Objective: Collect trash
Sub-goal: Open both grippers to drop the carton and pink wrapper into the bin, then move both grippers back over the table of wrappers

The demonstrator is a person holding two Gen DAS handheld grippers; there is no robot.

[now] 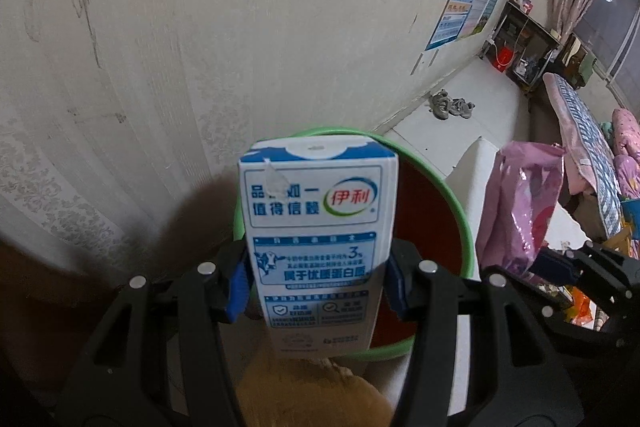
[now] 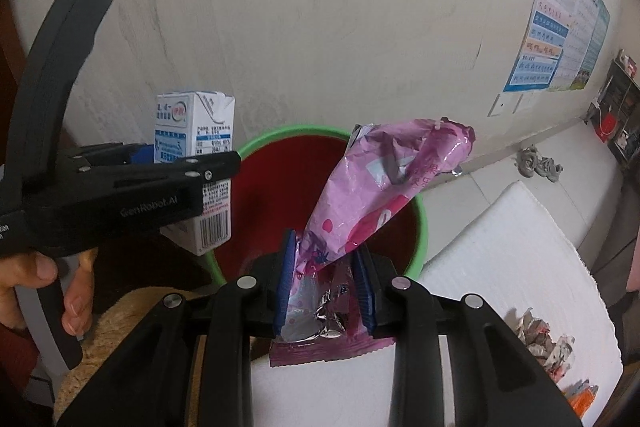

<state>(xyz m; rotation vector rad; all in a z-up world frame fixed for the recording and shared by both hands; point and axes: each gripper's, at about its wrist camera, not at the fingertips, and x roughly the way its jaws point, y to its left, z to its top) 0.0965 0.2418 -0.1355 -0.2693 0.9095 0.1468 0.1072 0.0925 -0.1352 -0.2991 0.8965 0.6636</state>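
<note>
Dim, flat indoor light; fisheye bending and dark vignetted corners.

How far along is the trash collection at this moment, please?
Nothing visibly binned yet. In hand: the left hand-held gripper clamps a milk carton over the green-rimmed bin; the right hand-held gripper carries a pink wrapper. Left: crumpled wrappers on the white surface.

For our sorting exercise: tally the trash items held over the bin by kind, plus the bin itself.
Milk carton: 1
Pink snack wrapper: 1
Green-rimmed red bin: 1
Total: 3
</note>
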